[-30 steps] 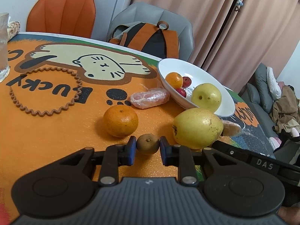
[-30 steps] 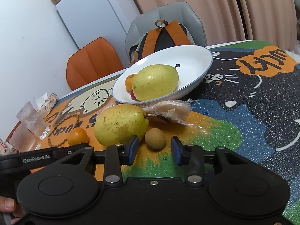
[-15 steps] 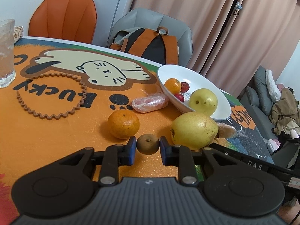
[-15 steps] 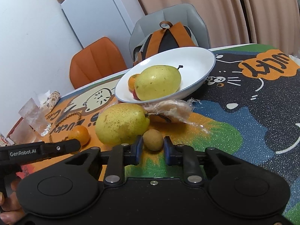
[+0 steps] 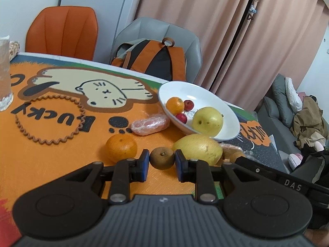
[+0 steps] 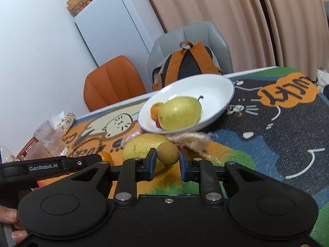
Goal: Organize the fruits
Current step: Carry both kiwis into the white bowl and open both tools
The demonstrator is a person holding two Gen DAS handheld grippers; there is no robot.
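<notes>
My left gripper (image 5: 162,162) is shut on a small brown fruit (image 5: 162,157) and holds it above the mat. My right gripper (image 6: 167,161) is shut on a second small brown fruit (image 6: 167,153), lifted off the mat. A white bowl (image 5: 205,96) holds a yellow pear (image 5: 208,121), an orange (image 5: 175,105) and two small red fruits (image 5: 181,117); the bowl also shows in the right wrist view (image 6: 213,88). A large yellow pear (image 5: 198,148) and an orange (image 5: 121,147) lie on the mat in front of the bowl.
A wrapped pink snack (image 5: 150,124) lies left of the bowl and a crumpled wrapper (image 6: 195,141) lies below it. A brown ring trivet (image 5: 49,119) and a glass (image 5: 5,76) are at the left. Two chairs and a backpack (image 5: 152,57) stand behind the table.
My right gripper closed on the small brown fruit and lifted it off the mat. My left gripper rose with its fruit.
</notes>
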